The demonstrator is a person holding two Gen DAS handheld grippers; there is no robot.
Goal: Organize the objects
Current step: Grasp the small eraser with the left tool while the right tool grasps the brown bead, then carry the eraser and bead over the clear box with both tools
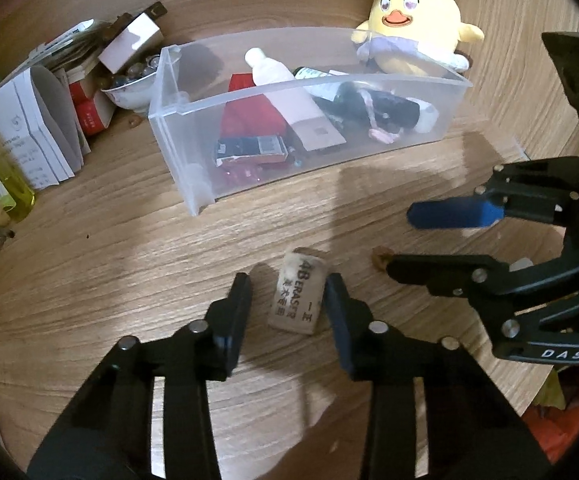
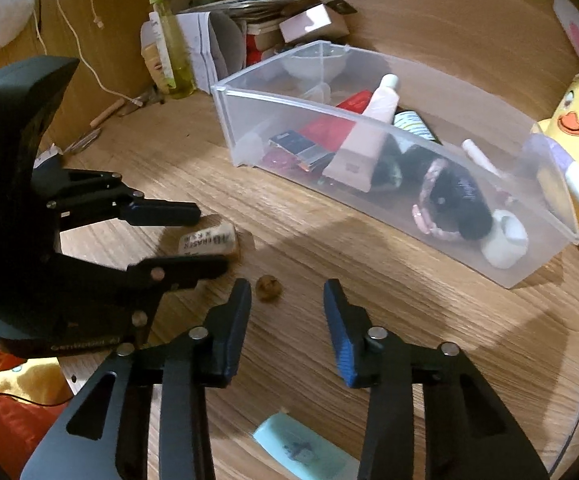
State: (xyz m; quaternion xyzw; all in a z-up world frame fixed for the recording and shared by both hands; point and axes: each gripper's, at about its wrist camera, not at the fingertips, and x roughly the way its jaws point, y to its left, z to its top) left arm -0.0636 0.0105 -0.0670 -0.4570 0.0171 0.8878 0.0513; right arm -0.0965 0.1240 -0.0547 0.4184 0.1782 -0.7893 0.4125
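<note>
place: home | signs: wooden table [image 1: 129, 248], plush chick [image 1: 413, 20], toiletries bin [image 1: 177, 80]

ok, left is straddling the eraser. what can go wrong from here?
1. The eraser lies skewed between the left gripper's fingers, with a gap on one side; closing could twist it or pop it out.
2. The right gripper hangs open close by, beside the crumb; the two grippers might clash on the lift.

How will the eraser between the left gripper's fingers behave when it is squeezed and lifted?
The eraser is a small block in a paper sleeve, so it is probably light and fairly firm. It lies flat on the table, so rolling seems unlikely. The printed sleeve may slide a little under the left gripper.
</note>
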